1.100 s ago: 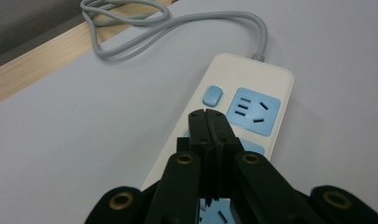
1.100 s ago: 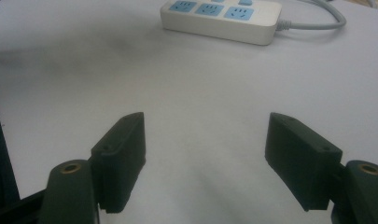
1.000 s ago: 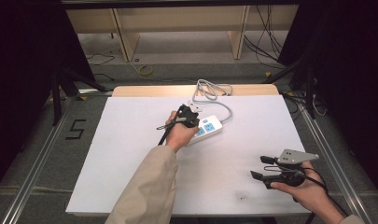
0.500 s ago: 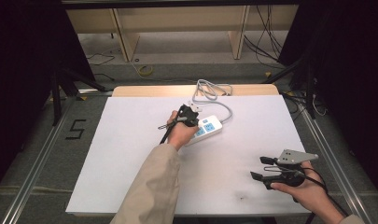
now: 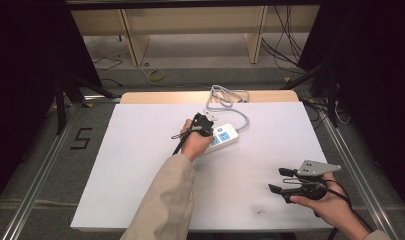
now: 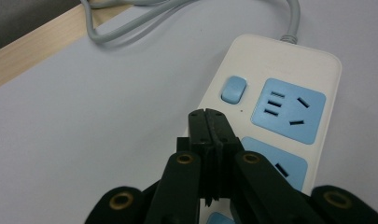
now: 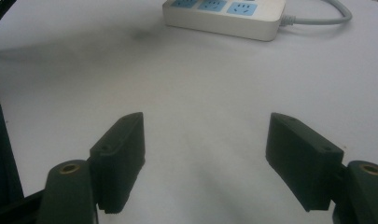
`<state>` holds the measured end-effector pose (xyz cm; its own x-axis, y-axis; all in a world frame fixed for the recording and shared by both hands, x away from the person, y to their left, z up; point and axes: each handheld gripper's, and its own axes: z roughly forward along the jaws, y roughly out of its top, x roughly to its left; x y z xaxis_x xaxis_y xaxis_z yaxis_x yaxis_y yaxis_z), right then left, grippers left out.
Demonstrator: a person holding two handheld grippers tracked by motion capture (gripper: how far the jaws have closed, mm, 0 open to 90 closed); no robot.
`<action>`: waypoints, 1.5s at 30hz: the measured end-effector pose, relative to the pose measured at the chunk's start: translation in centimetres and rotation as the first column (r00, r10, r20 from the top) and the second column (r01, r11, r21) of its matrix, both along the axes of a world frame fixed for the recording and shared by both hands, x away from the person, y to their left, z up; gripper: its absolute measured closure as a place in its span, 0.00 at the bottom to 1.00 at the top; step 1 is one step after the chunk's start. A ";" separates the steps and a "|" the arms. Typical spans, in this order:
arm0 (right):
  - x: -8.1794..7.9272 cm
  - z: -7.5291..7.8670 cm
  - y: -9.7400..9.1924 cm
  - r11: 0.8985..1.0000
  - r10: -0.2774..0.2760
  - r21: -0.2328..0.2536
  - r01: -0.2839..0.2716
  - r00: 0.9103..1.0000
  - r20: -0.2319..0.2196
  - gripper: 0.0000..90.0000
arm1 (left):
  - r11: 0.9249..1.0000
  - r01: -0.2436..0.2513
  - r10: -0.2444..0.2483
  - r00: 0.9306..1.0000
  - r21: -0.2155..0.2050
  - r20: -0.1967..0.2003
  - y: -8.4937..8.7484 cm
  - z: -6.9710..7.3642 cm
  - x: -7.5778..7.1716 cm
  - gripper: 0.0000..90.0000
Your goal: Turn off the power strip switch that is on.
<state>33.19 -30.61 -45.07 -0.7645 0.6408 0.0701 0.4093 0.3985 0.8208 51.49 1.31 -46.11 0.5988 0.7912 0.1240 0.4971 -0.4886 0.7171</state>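
Your left gripper [image 6: 206,122], fingers pressed together into one blunt tip, hovers just beside the white plastic power strip's [image 6: 289,60] pale-blue switch [image 6: 234,88], seemingly to press it, while your right gripper [image 7: 206,161] waits spread at lower right.

In the high view the person's left hand [image 5: 196,144] covered the near end of the power strip [image 5: 224,137], and its sockets were too small to read. In the left gripper view the closed jaws hid part of the strip's [image 6: 289,107] lower sockets — the bottom edge cut off the rest. In the right gripper view the top edge cropped the strip [image 7: 224,16], and its cable [image 7: 317,19] ran out of frame.
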 end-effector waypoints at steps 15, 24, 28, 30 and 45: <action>0.0 -0.1 0.1 1.000 0.013 -0.009 -0.013 1.000 -0.010 0.32 | 1.000 -0.020 0.019 1.000 -0.014 -0.024 0.2 0.1 0.2 1.00; 0.0 -0.1 0.2 1.000 0.013 -0.008 -0.013 1.000 -0.011 0.32 | 1.000 -0.013 0.012 1.000 -0.026 -0.025 -0.4 0.0 0.2 1.00; -0.1 -0.1 0.1 1.000 0.011 -0.005 -0.011 1.000 -0.014 0.32 | 1.000 -0.019 0.019 1.000 0.001 -0.020 -0.9 0.0 0.1 1.00; -0.1 -0.1 0.1 1.000 0.012 -0.005 -0.012 1.000 -0.013 0.32 | 1.000 -0.016 0.016 1.000 0.008 -0.024 -0.9 0.1 0.1 1.00; -0.2 0.0 0.2 1.000 0.013 -0.005 -0.013 1.000 -0.013 0.32 | 0.999 -0.048 0.047 0.998 -0.022 -0.051 0.0 0.2 0.6 1.00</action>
<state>32.98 -30.43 -45.10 -0.7715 0.6315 0.0771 0.4151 0.4079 0.8132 52.12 1.29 -45.86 0.5658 0.8210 0.0764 0.5548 -0.4476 0.7013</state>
